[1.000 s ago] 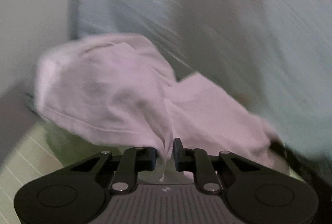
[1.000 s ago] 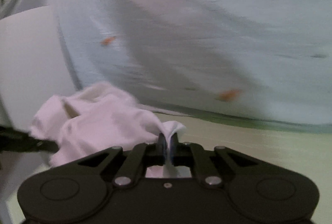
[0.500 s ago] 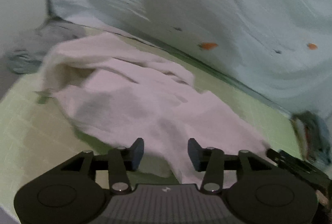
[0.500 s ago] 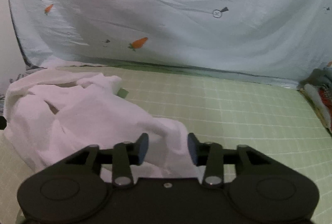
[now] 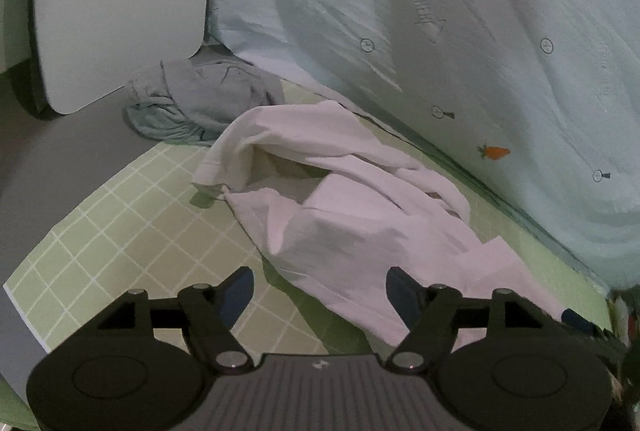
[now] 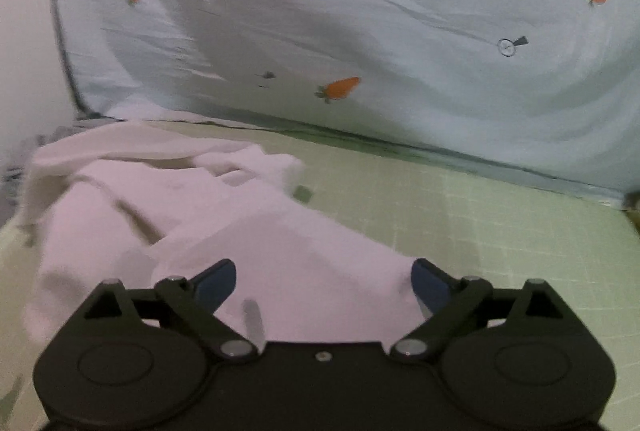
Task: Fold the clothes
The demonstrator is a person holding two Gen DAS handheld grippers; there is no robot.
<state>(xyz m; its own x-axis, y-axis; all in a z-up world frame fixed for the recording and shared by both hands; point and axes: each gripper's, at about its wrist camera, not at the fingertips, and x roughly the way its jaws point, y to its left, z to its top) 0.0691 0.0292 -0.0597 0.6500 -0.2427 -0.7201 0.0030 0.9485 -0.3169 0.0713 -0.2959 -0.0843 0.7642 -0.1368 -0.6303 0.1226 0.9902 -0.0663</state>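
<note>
A crumpled white garment [image 5: 344, 203] lies loose on the green checked mat [image 5: 120, 227]. In the left wrist view my left gripper [image 5: 320, 291] hovers over its near edge, jaws opening, the cloth lying below the gap and untouched by the pads. In the right wrist view the same white garment [image 6: 208, 215] spreads from the left toward the middle of the green mat [image 6: 500, 243]. My right gripper [image 6: 324, 281] stands wide above the garment's near end, jaws still opening, with no cloth pinched between its fingers.
A pale blue sheet with carrot prints [image 5: 460, 31] hangs behind the mat and fills the background [image 6: 360, 23]. A crumpled grey garment [image 5: 200, 103] lies at the mat's far left corner beside a white board [image 5: 116, 3]. The mat's left edge meets a grey floor.
Both grippers, shut on the white garment a second ago, have opened and let it drop onto the mat. The garment has spread out, and both cameras now look down over it.
</note>
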